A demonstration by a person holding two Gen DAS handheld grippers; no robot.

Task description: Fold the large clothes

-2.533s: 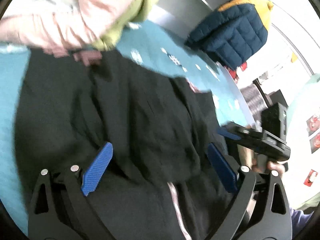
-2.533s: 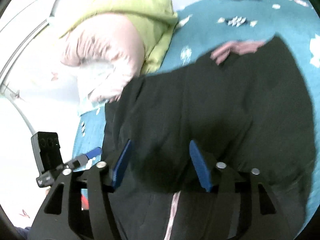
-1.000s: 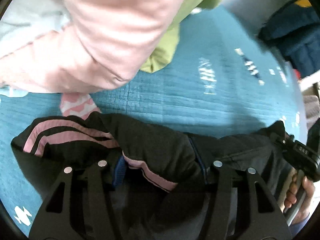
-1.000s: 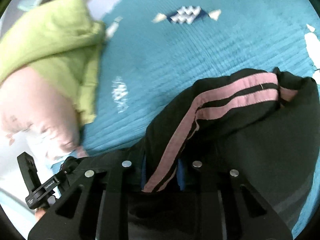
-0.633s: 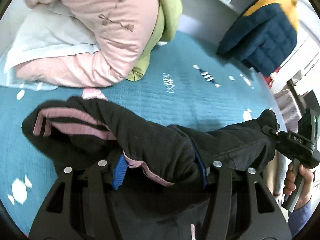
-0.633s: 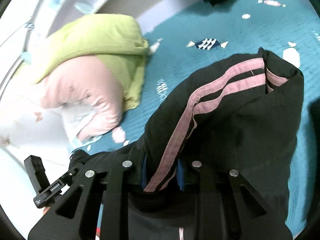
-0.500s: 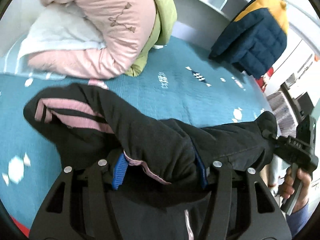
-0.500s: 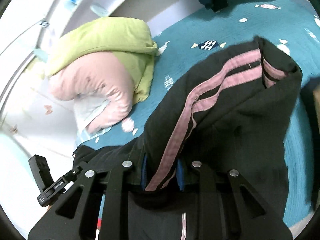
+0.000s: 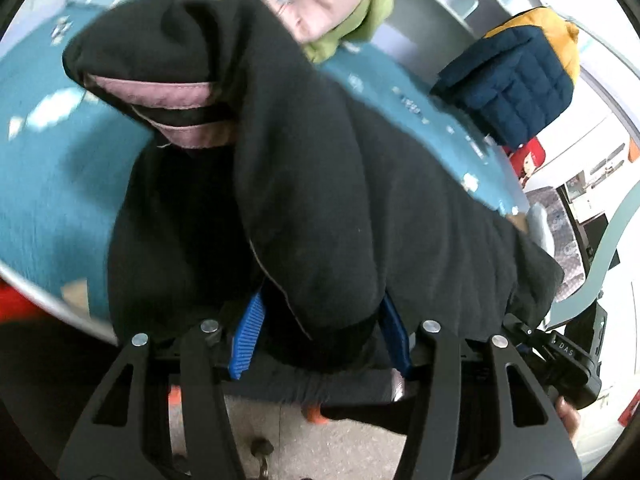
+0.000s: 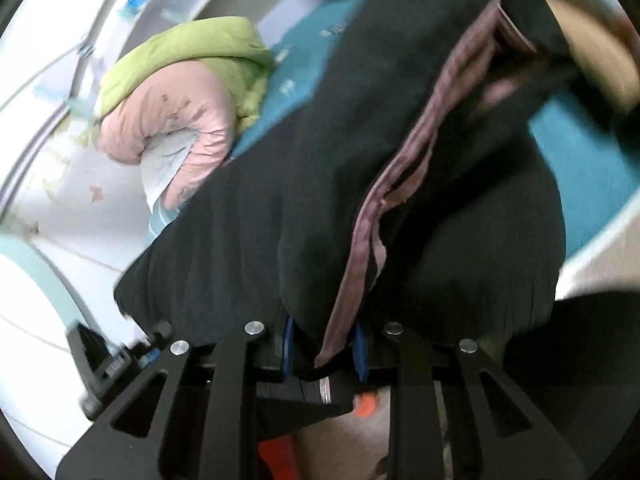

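Observation:
A large black garment with pink stripes [image 9: 304, 184] hangs from both grippers, lifted above the teal bed [image 9: 44, 168]. My left gripper [image 9: 320, 344] is shut on a thick bunch of the black fabric, which covers its blue pads. My right gripper [image 10: 322, 346] is shut on another edge of the same garment [image 10: 360, 184], with a pink stripe running down between its pads. The right gripper also shows at the right edge of the left wrist view [image 9: 564, 360]. The left gripper shows at the lower left of the right wrist view [image 10: 108, 364].
A pink and green rolled duvet [image 10: 184, 92] lies at the head of the bed. A navy and yellow padded jacket [image 9: 520, 80] hangs by the wall. The bed's near edge [image 9: 52, 296] and the floor [image 9: 344, 448] lie below the grippers.
Both grippers have pulled back and up from the bed with the garment. The fabric now hangs over the bed's near edge and fills most of both views.

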